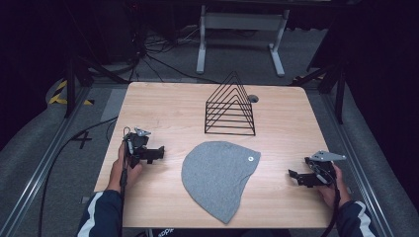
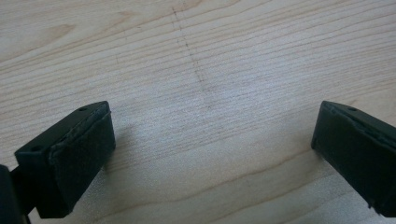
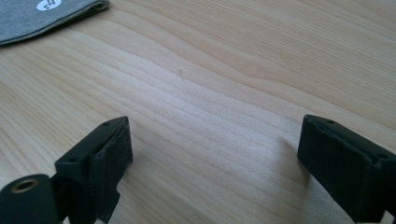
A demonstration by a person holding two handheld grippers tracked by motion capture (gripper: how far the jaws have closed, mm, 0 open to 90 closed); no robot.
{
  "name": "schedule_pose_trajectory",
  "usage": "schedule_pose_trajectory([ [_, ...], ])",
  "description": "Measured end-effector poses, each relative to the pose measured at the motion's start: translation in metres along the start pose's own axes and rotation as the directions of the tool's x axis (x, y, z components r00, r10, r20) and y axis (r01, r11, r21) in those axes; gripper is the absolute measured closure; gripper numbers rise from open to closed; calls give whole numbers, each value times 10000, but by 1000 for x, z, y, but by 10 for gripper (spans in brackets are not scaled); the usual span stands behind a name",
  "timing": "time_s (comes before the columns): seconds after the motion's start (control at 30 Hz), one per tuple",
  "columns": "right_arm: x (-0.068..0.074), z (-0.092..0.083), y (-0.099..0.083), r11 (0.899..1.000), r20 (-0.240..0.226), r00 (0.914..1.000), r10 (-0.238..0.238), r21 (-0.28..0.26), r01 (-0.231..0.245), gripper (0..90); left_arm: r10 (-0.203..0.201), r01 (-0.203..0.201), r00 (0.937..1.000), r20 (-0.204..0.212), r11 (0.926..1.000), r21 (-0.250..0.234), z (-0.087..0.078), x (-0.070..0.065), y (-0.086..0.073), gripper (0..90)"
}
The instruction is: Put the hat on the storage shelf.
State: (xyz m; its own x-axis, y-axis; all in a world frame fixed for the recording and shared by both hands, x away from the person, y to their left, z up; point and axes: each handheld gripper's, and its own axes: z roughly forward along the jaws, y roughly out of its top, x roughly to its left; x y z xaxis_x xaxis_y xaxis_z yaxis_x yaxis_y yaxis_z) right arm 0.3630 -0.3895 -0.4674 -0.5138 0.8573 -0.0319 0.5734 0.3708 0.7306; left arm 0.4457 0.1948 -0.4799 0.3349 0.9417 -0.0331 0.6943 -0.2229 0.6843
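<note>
1. Dark curtains and tangled cables ring a grey carpeted floor, and in the middle stands a pale wooden table [image 1: 163,106] with rounded corners

2. Behind the far edge of the table I can see the white legs of another desk [image 1: 240,37], well apart from the work

3. On the table, towards the far side, a black wire rack [image 1: 230,107] stands upright, its triangular loops lined up one behind the other

4. Nearer the person lies a grey beanie [image 1: 217,177], flat on the wood in the middle of the table, between the two grippers, its narrow end pointing to the near edge and a small round white badge by its upper right edge

5. The left gripper [image 1: 159,153] rests low on the table on the left, well apart from the beanie, held in the person's left hand [image 1: 126,165]; its jaws stand wide apart with bare wood between them

6. The right gripper [image 1: 293,175] sits on the right side, held in the right hand [image 1: 332,183], pointing towards the beanie but not touching it; its jaws are spread wide too, gripping nothing

7. From the right gripper view a corner of the beanie with its badge shows at the upper left, off beyond the jaws
</note>
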Motion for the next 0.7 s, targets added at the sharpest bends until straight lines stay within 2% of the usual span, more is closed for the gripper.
schedule_pose_trajectory([
  [0.13, 0, 0, -1, 9999, -97, 9999, -116, -19, 116, 100, 100, -100, 9999, 19, 9999, -2, 0, 0, 0, 0],
  [0.27, 1, 1, 0, 9987, -463, 9976, -514, -56, 512, 119, 491, -495, 9977, 471, 9987, 75, -7, 0, -8, 0],
  [0.4, 2, 0, 0, 9979, -608, 9961, -638, -93, 633, 141, 1175, -1226, 9878, 1018, 9914, 455, -23, -7, -20, 0],
  [0.43, 1, 0, 1, 9975, -640, 9955, -700, -81, 697, 149, 1355, -1425, 9842, 1140, 9883, 549, -27, -9, -21, 17],
  [0.47, 1, 0, 1, 9970, -694, 9945, -779, -63, 777, 158, 1441, -1491, 9799, 1381, 9885, 267, -34, -12, -24, 77],
  [0.5, 1, 0, 2, 9972, -743, 9944, -751, -21, 751, 178, 1374, -1382, 9769, 1639, 9904, -65, -38, -14, -27, 237],
  [0.53, 2, 0, 3, 9969, -680, 9946, -788, -29, 788, 237, 1418, -1379, 9676, 2091, 9899, -329, -43, -18, -30, 280],
  [0.57, 4, 0, 5, 9953, -504, 9941, -958, -157, 951, 316, 1464, -1429, 9629, 2269, 9892, -317, -45, -23, -31, 160],
  [0.6, 6, 0, 7, 9939, -433, 9931, -1090, -197, 1082, 353, 1906, -1830, 9512, 2425, 9816, -539, -51, -32, -33, 117],
  [0.63, 8, 0, 10, 9919, -341, 9917, -1239, -318, 1228, 388, 2173, -2052, 9399, 2635, 9760, -728, -56, -40, -35, 214],
  [0.67, 8, 0, 10, 9919, -341, 9917, -1239, -318, 1228, 388, 2173, -2052, 9399, 2635, 9760, -728, -56, -40, -35, 232],
  [0.7, 14, 1, 17, 9894, -619, 9891, -1336, -656, 1295, 481, 2718, -2509, 9140, 3013, 9621, -1067, -64, -54, -36, 155],
])
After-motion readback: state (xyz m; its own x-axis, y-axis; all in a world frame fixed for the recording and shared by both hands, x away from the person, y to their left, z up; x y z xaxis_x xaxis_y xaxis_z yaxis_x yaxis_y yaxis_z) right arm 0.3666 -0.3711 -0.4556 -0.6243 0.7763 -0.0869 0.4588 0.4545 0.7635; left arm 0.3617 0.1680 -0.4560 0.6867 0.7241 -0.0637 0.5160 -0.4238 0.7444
